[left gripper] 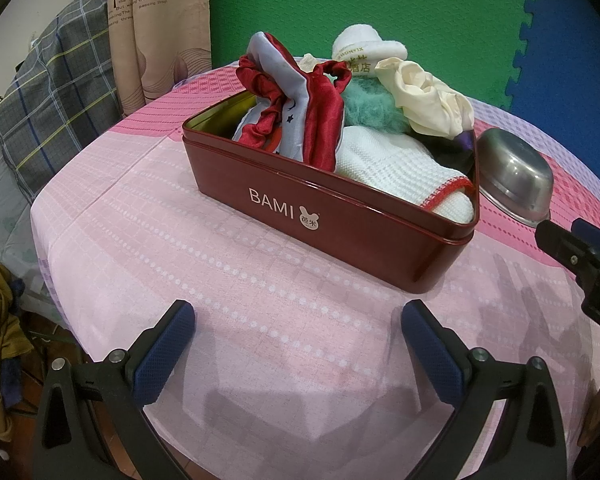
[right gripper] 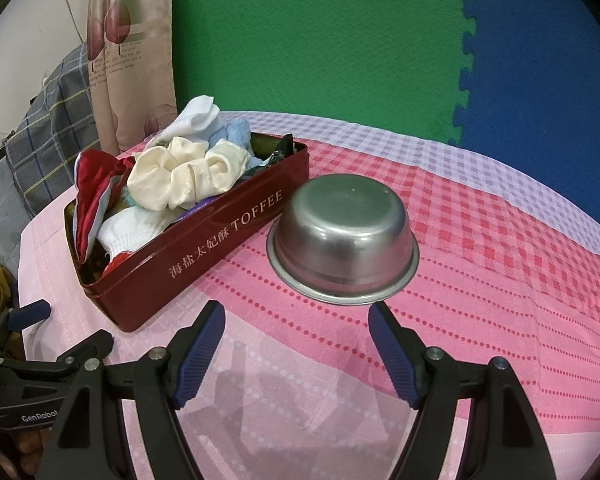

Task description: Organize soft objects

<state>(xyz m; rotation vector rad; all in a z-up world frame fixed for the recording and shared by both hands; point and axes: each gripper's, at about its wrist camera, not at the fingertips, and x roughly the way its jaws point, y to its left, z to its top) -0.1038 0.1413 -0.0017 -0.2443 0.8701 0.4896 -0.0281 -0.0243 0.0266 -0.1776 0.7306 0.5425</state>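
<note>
Dead ahead of both grippers sits the dark red tin [left gripper: 332,216], heaped with soft things, and both hands hang short of it over the pink checked tablecloth [left gripper: 148,216]. The left gripper [left gripper: 298,344] has its blue-padded fingers spread wide with nothing between them, only cloth below. Same story on the right gripper [right gripper: 296,350]: fingers apart, empty, tips near the rim of an upturned steel bowl [right gripper: 342,240].

Now the geometry. From the left wrist view the tin's long "BAMI" side faces the fingers squarely, so its long axis runs across the left hand's line of reach. From the right wrist view the tin lies off to the left, its "TOFFEE" side running away on a slant, with the bowl just beside it and straight ahead.

Inside: a red satin scrunchie [left gripper: 324,100] draped with a pale blue fabric pouch [left gripper: 278,72] at the left end, a cream scrunchie [right gripper: 188,176] on top, teal fluff [left gripper: 364,106] in the middle, a white knit glove with a red cuff [left gripper: 396,168] at the near corner, a rolled white towel [left gripper: 366,50] at the back.

My read: the left hand is nearer and better squared to the tin's contents; the right hand faces the bowl first. The pile stands above the rim, so anything lifted could drag a neighbour out.
</note>
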